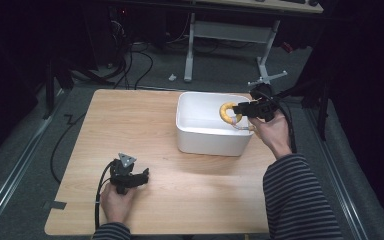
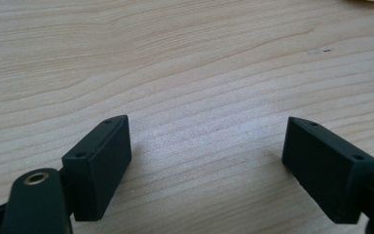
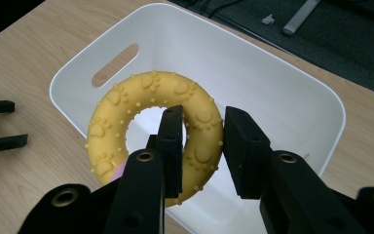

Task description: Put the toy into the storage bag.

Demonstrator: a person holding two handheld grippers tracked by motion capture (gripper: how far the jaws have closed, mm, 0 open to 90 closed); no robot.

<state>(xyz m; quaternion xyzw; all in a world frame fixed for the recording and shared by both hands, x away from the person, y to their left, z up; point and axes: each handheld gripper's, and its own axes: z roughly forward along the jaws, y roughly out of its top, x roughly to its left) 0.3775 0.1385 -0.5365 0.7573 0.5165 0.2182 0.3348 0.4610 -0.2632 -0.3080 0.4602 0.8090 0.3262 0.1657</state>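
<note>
Yellow rubber, studded with small bumps and raised paw prints, makes up the ring toy (image 3: 151, 131) that is clamped across its band by the right gripper (image 3: 202, 146); one jaw is passed through the hole and the other is pressed on the outer edge, so the jaws are closed as far as the band allows. The ring is held above the open white bin (image 3: 292, 87), near its right-hand wall in the high view, where the right gripper (image 1: 240, 111) is seen reaching in from the side over the rim. The left gripper (image 2: 207, 161) is rested low over the bare wooden table (image 2: 185, 63), its jaws spread wide with nothing between them. In the high view the left gripper (image 1: 135, 176) is set well apart from the bin (image 1: 190, 135). Several things could be judged to go wrong from here. Because the ring is pinched on one side only, it could be swung or twisted in the grip and slipped free on the knobbly surface. If it were released too close to the wall, the rim could be struck and the toy bounced onto the table. The light bin could also be nudged or tipped if its edge were caught by the jaws.
</note>
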